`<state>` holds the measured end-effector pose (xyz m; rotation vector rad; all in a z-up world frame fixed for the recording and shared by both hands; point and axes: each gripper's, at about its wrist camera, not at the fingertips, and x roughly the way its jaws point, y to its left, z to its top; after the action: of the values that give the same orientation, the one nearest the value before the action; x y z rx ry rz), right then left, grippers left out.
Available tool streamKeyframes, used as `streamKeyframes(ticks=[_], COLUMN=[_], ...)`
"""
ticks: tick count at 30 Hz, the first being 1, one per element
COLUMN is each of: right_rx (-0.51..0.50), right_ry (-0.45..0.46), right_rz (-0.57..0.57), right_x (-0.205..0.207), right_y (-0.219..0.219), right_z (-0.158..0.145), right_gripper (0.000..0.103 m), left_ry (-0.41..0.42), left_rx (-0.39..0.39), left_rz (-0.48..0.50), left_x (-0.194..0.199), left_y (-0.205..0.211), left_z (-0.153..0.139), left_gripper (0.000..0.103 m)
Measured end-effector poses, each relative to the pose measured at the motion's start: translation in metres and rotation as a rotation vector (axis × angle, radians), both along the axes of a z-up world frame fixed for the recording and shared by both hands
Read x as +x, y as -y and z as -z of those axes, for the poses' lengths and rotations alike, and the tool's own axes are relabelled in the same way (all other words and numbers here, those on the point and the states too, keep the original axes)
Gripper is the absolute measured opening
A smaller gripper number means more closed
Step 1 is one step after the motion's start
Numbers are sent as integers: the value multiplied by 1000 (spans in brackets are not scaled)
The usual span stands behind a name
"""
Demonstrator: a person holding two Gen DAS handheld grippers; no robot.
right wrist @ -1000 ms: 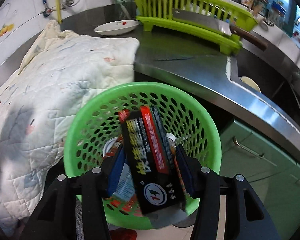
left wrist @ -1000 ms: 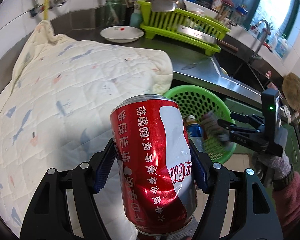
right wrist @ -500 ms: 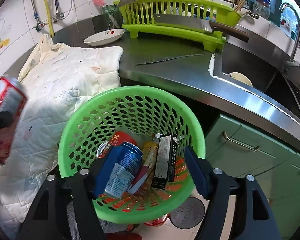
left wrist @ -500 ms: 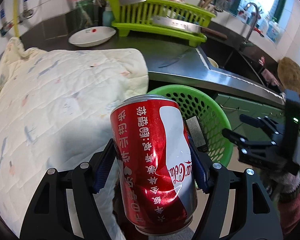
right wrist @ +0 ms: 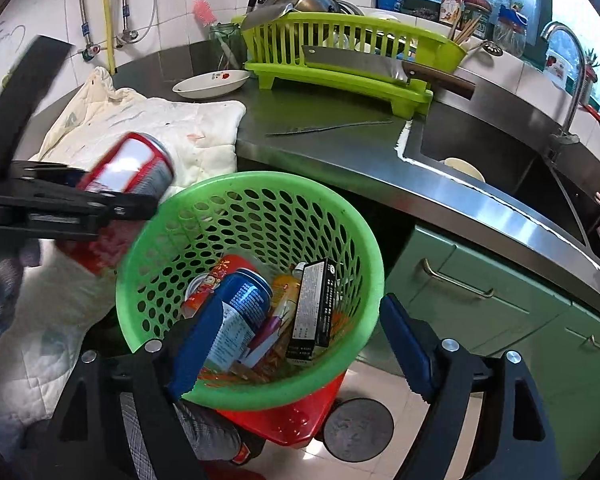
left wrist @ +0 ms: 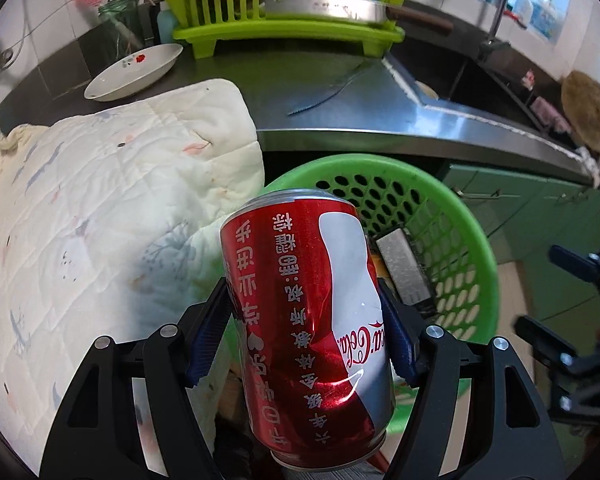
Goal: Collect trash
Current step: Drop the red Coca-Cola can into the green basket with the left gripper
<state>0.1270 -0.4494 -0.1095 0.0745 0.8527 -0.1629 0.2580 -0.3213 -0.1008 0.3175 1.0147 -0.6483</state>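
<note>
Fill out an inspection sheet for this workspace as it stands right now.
Surface: steel counter, partly covered by a quilted cloth.
Job's things: red cola can held at the rim of the green basket; inside the basket lie a blue can, a black box and other trash.
Clutter: white dish, thin knife, cleaver on the green dish rack.
Grippers: left gripper shut on the cola can; right gripper open, holding nothing, above the basket.
Cables: wall hoses, away from the work.
Surroundings: sink, faucet, green cabinets.
</note>
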Motion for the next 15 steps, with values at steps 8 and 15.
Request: streamKeyframes(ticks=[8, 15], right_rx=[15, 37], right_ry=[-7, -12], right_rz=[27, 35], right_x=[-13, -15], right_y=[10, 10], right_z=[4, 10], right_gripper=[79, 79], left_ry=[-16, -4], left_rx=[4, -27], left_rz=[7, 26], left_x=[12, 5], left_y=[14, 14], left_z=[19, 13], left_gripper=[70, 76])
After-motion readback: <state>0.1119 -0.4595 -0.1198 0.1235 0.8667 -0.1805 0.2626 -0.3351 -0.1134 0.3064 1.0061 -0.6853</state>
